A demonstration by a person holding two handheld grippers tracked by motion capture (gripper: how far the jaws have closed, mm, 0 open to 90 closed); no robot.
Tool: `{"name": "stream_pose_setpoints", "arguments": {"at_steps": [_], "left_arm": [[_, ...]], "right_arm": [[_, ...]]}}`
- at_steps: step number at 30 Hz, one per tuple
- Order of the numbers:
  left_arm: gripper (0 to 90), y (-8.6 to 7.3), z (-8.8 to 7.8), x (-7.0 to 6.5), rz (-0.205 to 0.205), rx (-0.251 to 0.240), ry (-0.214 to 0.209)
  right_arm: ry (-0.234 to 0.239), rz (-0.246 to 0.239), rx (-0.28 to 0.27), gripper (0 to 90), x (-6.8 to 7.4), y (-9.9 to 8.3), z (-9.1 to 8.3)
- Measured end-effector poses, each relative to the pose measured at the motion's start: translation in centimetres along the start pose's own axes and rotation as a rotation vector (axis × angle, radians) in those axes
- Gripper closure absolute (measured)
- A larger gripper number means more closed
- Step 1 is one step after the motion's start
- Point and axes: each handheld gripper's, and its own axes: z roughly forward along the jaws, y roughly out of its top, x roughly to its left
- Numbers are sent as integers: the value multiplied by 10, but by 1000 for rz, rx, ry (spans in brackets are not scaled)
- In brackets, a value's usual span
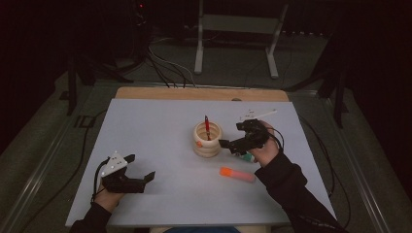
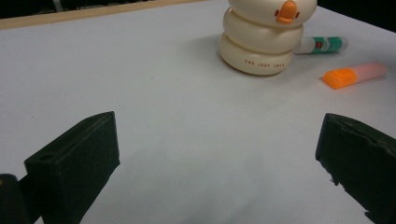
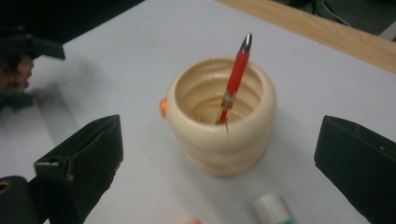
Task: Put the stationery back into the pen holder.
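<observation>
Duck-billed cream pen holder [image 1: 207, 139] at table centre, a red pen [image 3: 235, 77] standing inside. Right gripper [image 1: 232, 144], jaws spread and empty, hovers beside it, the glue stick [image 2: 322, 44] and orange highlighter [image 1: 237, 174] nearby; likely next pickup. Left gripper [image 1: 142, 169] rests spread on the bare near-left tabletop [image 1: 145, 121].

Small brown capitals run along the bottom ring of the cream ringed duck-beaked pen holder [image 2: 261, 42], too blurred to read.
</observation>
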Motion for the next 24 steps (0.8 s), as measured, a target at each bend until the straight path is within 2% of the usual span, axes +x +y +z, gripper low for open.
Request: {"name": "stream_pose_setpoints", "arguments": {"at_steps": [12,19,24], "left_arm": [[3,0,0,0,-1,1,-3],[3,0,0,0,1,0,-3],[3,0,0,0,1,1,-3]], "right_arm": [[21,-27,87,21,-4,-20,-6],[56,-69,135,21,-3,-29,-4],[118,-106,207,20,-3,-35,1]]}}
